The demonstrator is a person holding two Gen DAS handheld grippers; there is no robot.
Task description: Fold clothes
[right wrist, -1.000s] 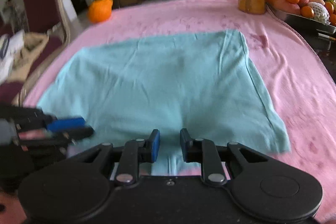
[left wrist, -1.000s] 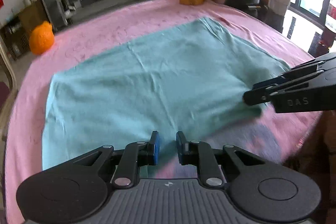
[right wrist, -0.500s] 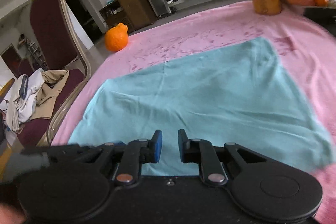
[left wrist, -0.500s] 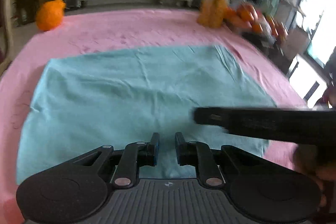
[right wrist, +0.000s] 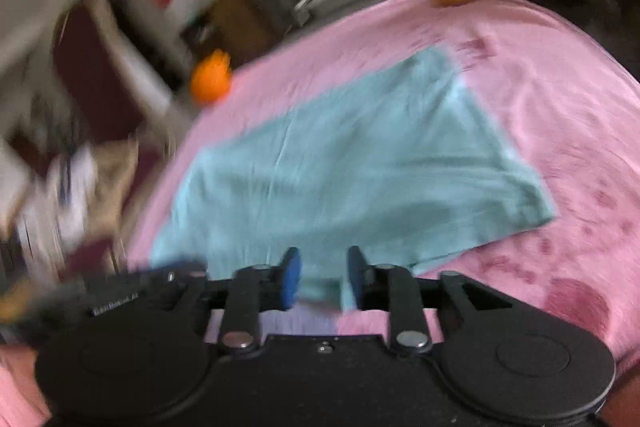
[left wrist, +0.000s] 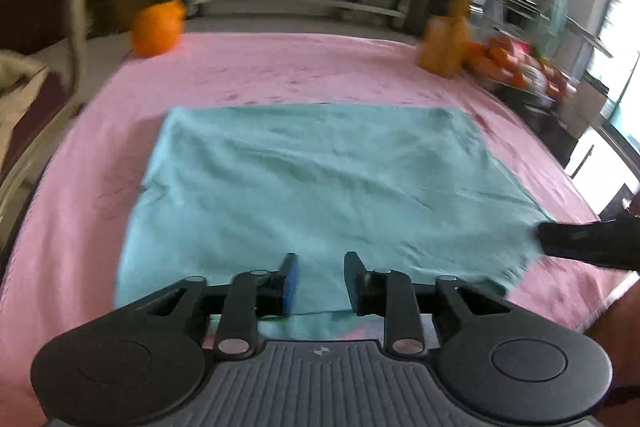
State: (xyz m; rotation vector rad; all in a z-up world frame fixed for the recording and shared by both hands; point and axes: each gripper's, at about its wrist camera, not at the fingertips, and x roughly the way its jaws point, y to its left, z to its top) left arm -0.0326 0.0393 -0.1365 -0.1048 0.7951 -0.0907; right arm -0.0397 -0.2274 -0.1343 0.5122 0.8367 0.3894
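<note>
On the pink-covered surface (left wrist: 360,67), listed left to right as seen from the near edge:

1. Chair, far left, off the surface, with pale cloths heaped on its seat (right wrist: 80,187). Not part of the job.
2. Orange ball (left wrist: 157,28), beyond the far left edge. Clear of the work.
3. Left tool (left wrist: 318,281). Poised over the near hem of the shirt, a little left of its middle. Jaws parted and opening; cloth shows in the gap below them, but the pads do not press on it. Holds nothing.
4. Shirt (left wrist: 320,187), teal. Lies flat and spread in the middle of the surface, already folded into a rough rectangle, lightly creased. Long axis runs left to right across both tools; short axis runs away from them toward the far side.
5. Right tool (right wrist: 320,277). At the near right corner of the shirt; in the left view its black tip (left wrist: 580,247) reaches that corner. Jaws parted and opening, a strip of hem between them, not pinched.
6. Bottle (left wrist: 452,39) and fruit tray (left wrist: 516,63), far right. Well apart from the shirt.

Note: the shirt lies ahead of both tools, each at the near hem, neither nearer. A next fold would likely carry that hem away toward the far edge.
</note>
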